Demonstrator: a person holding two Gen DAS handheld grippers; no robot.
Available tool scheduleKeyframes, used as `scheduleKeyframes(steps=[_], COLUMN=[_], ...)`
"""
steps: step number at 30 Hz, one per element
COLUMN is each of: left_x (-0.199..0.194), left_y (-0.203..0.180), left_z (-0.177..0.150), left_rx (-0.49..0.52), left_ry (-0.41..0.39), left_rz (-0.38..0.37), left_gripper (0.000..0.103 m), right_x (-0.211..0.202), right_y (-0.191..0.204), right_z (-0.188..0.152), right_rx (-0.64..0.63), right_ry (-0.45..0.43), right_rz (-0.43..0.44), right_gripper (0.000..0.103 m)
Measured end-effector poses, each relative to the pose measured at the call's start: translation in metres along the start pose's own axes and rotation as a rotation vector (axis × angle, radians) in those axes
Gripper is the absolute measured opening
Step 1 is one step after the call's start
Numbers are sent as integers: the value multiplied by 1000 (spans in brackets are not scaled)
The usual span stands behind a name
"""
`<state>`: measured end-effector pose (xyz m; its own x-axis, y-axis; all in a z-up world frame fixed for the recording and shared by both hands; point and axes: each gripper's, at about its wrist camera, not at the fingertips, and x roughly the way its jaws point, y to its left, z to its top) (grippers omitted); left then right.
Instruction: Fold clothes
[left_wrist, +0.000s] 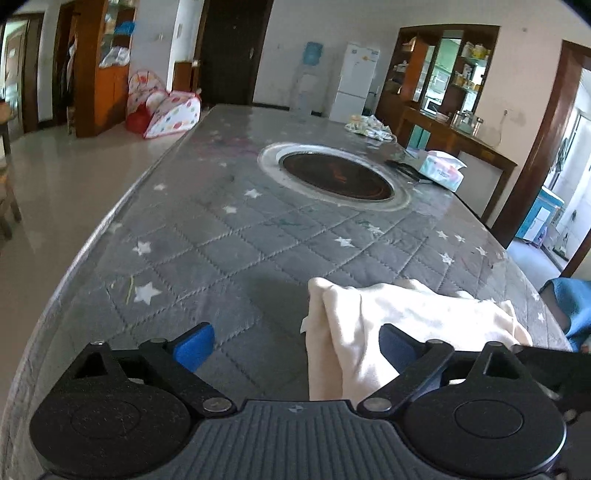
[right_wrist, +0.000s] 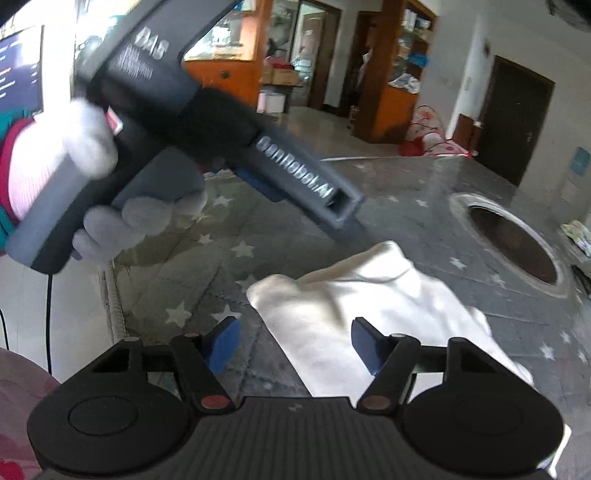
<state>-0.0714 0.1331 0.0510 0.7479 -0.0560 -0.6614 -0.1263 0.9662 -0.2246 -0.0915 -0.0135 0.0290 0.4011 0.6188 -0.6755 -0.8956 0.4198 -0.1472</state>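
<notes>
A cream garment (left_wrist: 388, 325) lies bunched on the grey star-patterned quilted table cover (left_wrist: 221, 229), near the front edge. My left gripper (left_wrist: 295, 343) stands open wide over the garment's left edge. The cloth reaches its right blue pad (left_wrist: 397, 345), while the left pad sits over bare cover. In the right wrist view the same garment (right_wrist: 369, 295) runs between the fingers of my right gripper (right_wrist: 295, 343), which is open; its left pad (right_wrist: 225, 343) is clear of the cloth. A white-gloved hand (right_wrist: 92, 147) holds the left tool's grey body (right_wrist: 295, 173) above the garment's far end.
A round dark hob (left_wrist: 336, 177) is set into the table's middle. A tissue pack (left_wrist: 441, 170) and a crumpled patterned cloth (left_wrist: 369, 127) lie at the far right. Something blue (left_wrist: 569, 302) sits at the table's right edge. The table's near-left edge (right_wrist: 114, 302) drops to the floor.
</notes>
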Motion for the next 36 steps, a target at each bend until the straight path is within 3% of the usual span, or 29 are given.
scheduleKeyframes(steps=[4, 7, 15, 26, 29, 31, 34, 36], left_x=[4, 7, 18, 32, 40, 47, 55, 56], left_y=[8, 13, 22, 24, 21, 20, 20, 23], left_z=[2, 2, -1, -4, -6, -9, -15, -18], left_rx=[-55, -104, -295, -454, -489, -510, -540, -542], left_ry=[30, 53, 120, 180, 213, 232, 246, 244], left_rz=[-44, -85, -182, -247, -313, -346, -357, -354], left_gripper=[91, 91, 92, 90, 75, 49, 23, 18], right_x=[14, 16, 3, -18, -18, -18, -17, -18], right_y=[6, 4, -34, -72, -74, -73, -73, -73], right_z=[2, 4, 4, -2, 0, -3, -7, -11], right_rx=[-23, -24, 197, 384, 380, 382, 394, 402], right_ry=[16, 14, -21, -104, -115, -116, -113, -112], right_rz=[-27, -47, 43, 158, 177, 186, 194, 193], right_gripper=[60, 48, 18, 10, 10, 10, 11, 20])
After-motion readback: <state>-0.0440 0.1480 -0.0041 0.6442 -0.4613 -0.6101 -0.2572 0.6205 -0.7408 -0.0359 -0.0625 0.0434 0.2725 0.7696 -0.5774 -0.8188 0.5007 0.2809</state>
